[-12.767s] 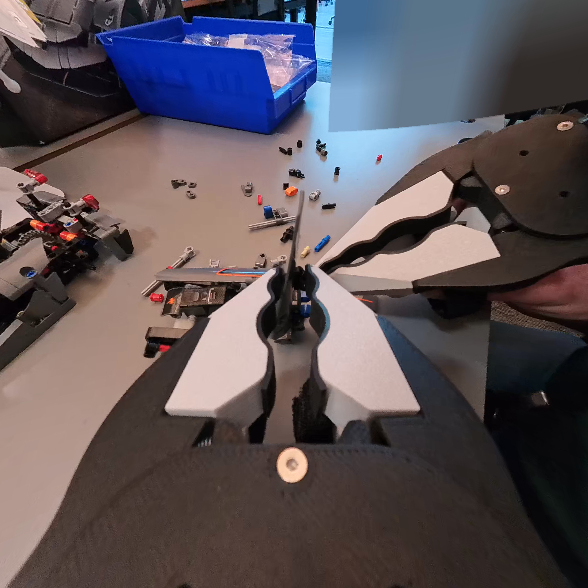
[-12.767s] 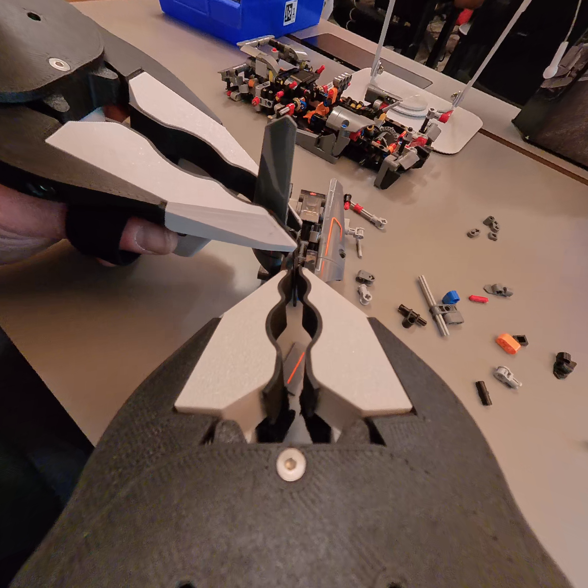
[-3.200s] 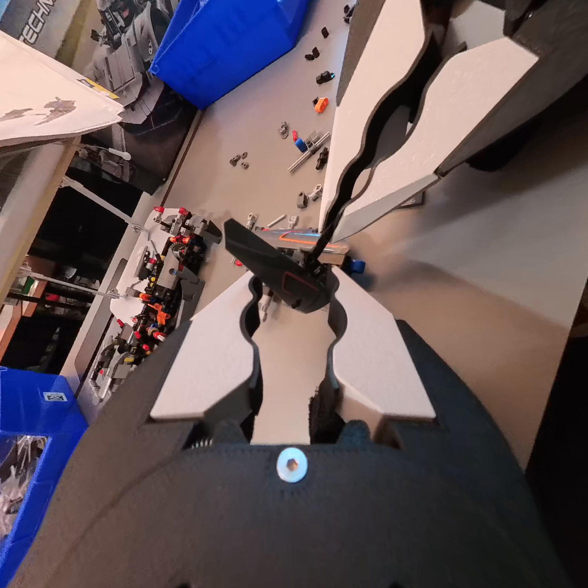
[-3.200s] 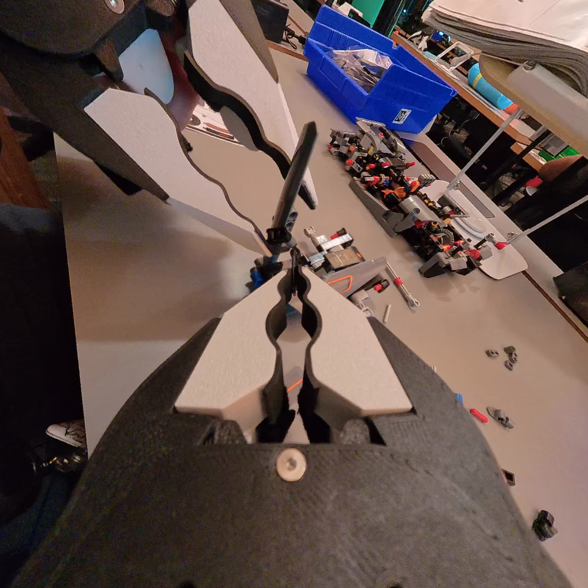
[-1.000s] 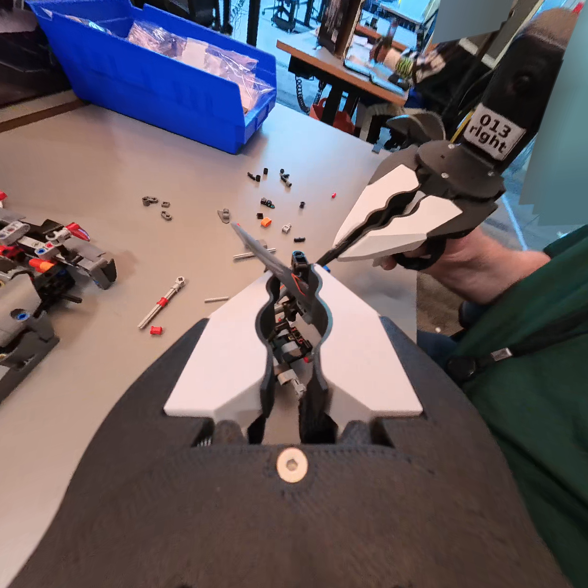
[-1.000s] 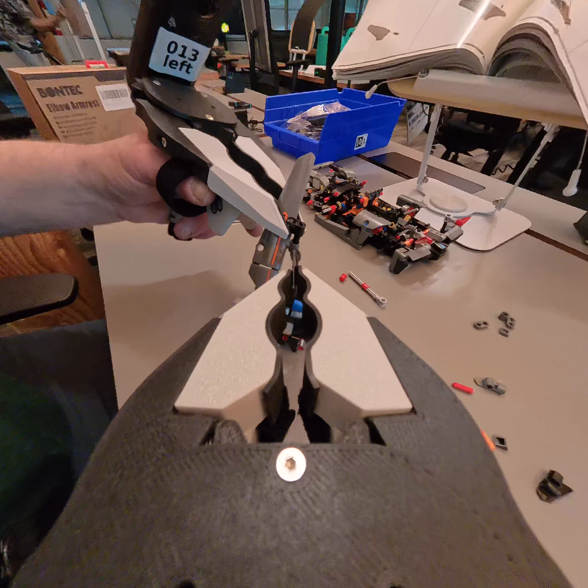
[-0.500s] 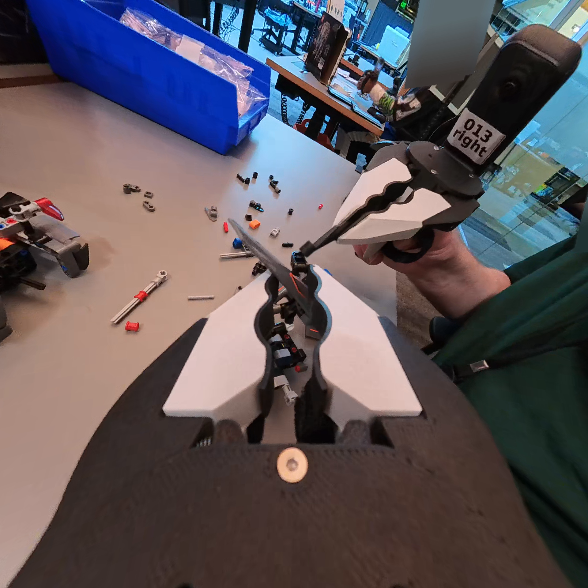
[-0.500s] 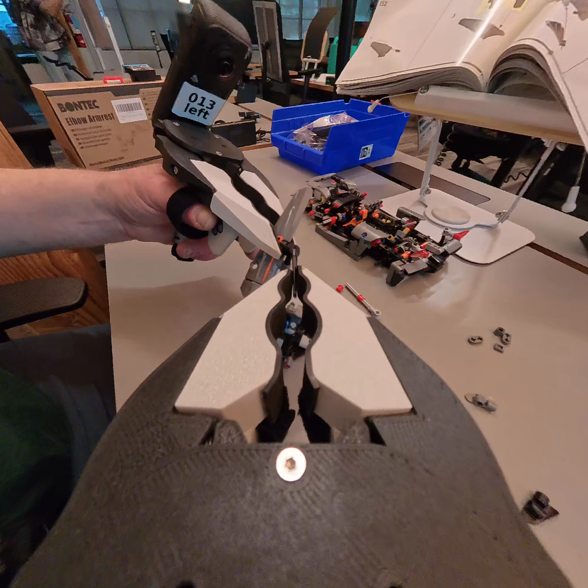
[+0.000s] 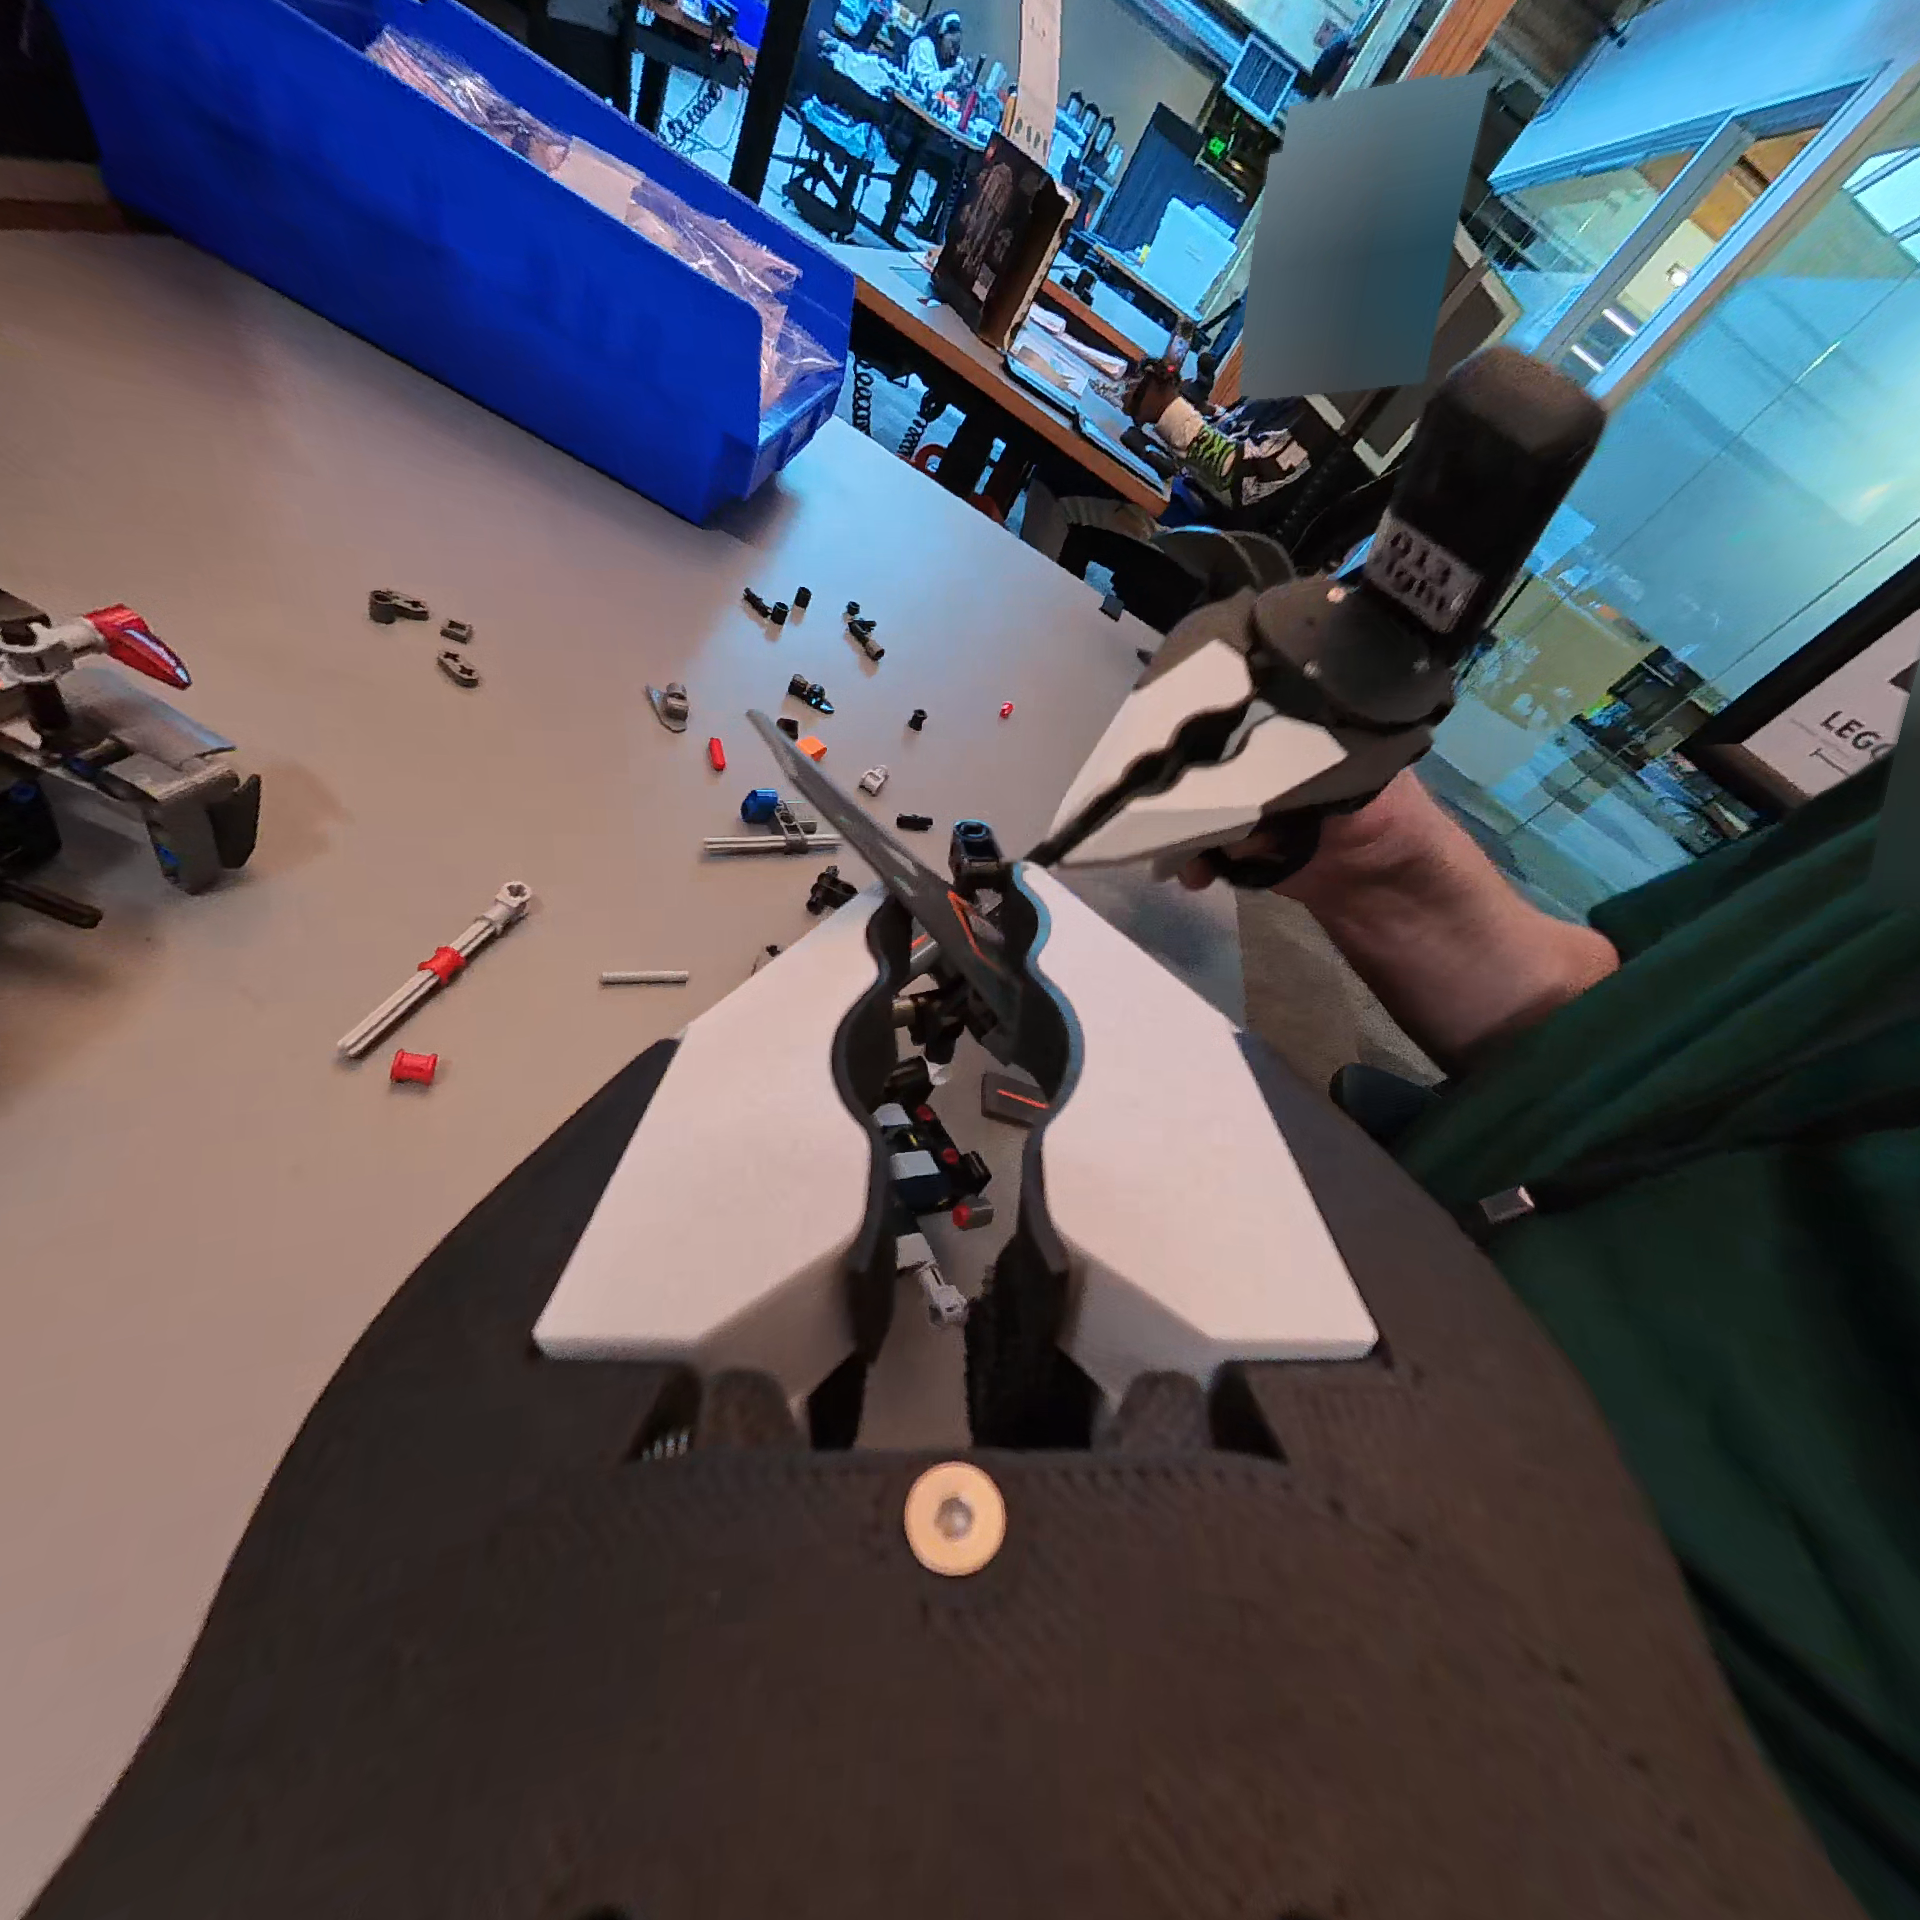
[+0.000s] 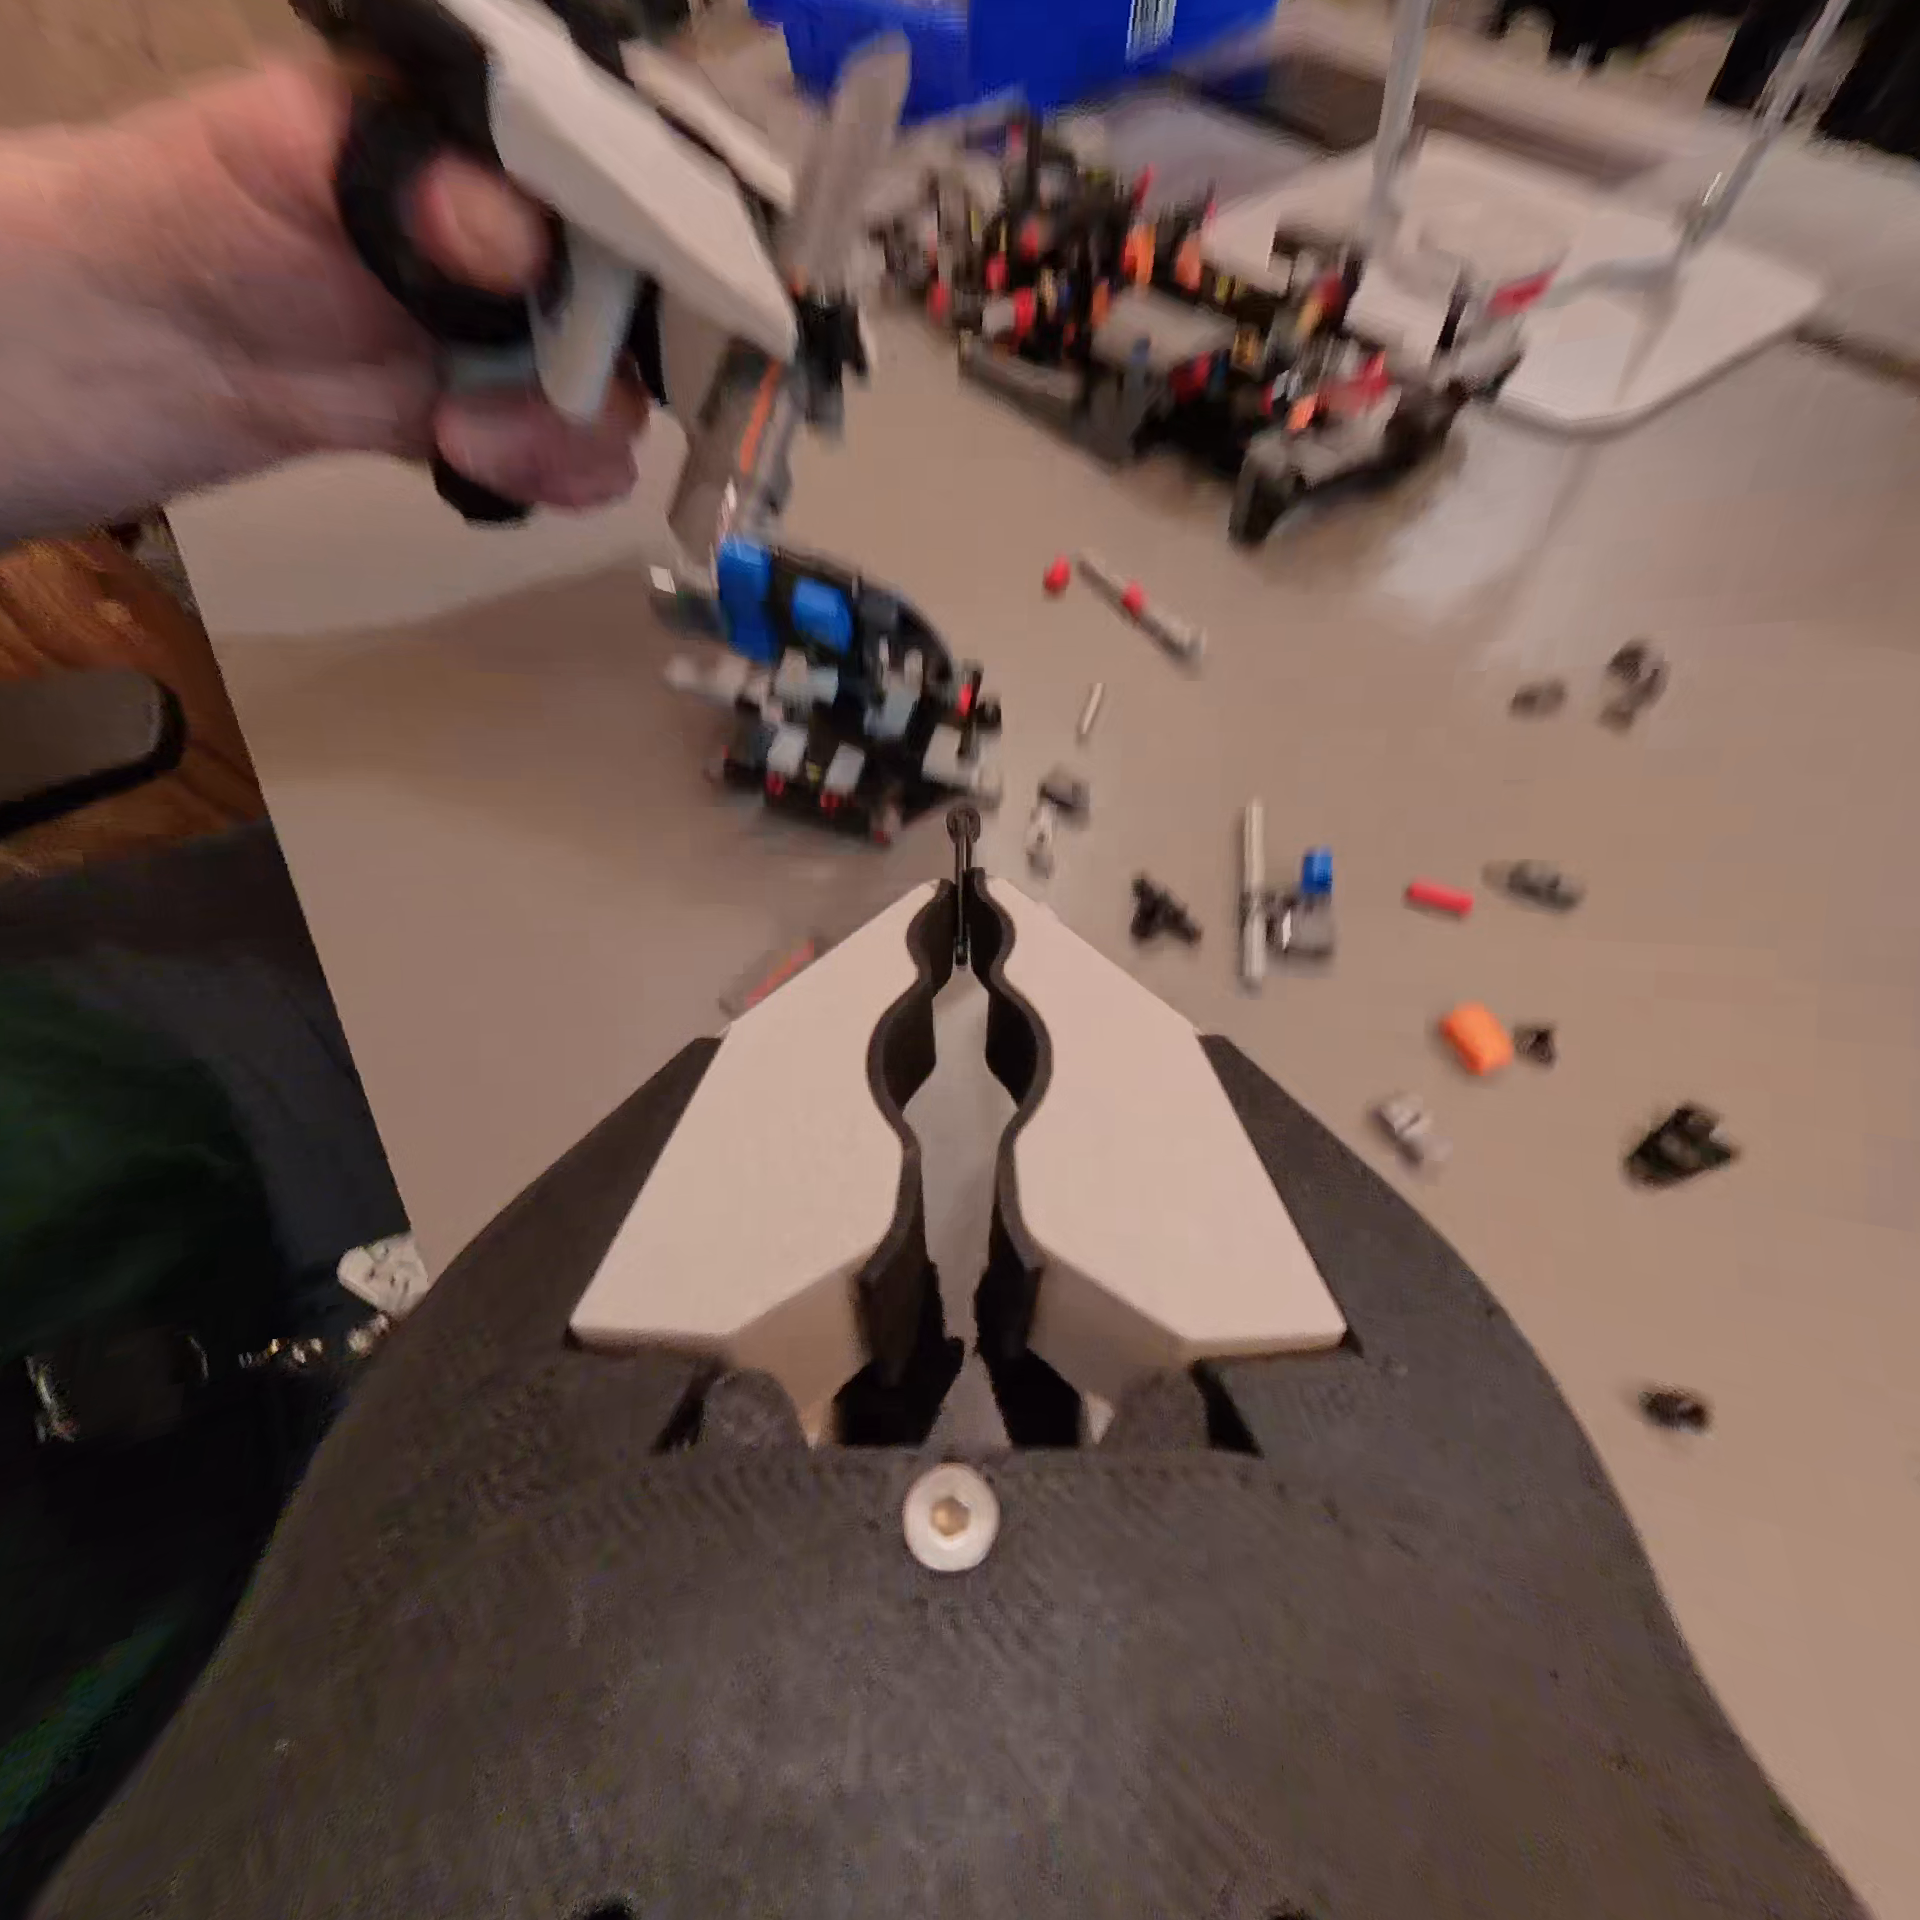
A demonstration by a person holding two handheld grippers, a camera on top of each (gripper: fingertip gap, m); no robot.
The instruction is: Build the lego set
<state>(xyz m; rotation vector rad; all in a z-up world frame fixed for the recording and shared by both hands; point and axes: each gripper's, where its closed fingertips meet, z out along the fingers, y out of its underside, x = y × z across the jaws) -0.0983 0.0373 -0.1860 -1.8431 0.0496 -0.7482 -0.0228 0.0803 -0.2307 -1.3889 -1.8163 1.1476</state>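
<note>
Two tools are now drawn apart: the left tool [image 9: 951, 914] is clamped on the panel assembly [image 9: 940, 935], lifted off the counter [image 9: 312, 1195], while the right tool [image 10: 964, 904], pulled back, is closed on a thin black link [image 10: 963, 883], so the joining looks undone.

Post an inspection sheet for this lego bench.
Surface: grey tabletop.
Job's things: dark grey lego sub-assembly with orange stripe, held off the table; multicoloured part-built lego chassis, farther back.
Clutter: small loose lego pieces scattered, including a red bush; blue plastic bin of clear bags.
Grippers: left gripper shut on the sub-assembly; right gripper shut on a thin black lego part.
Cables: nothing seen.
Surroundings: white stand base; other desks behind.
</note>
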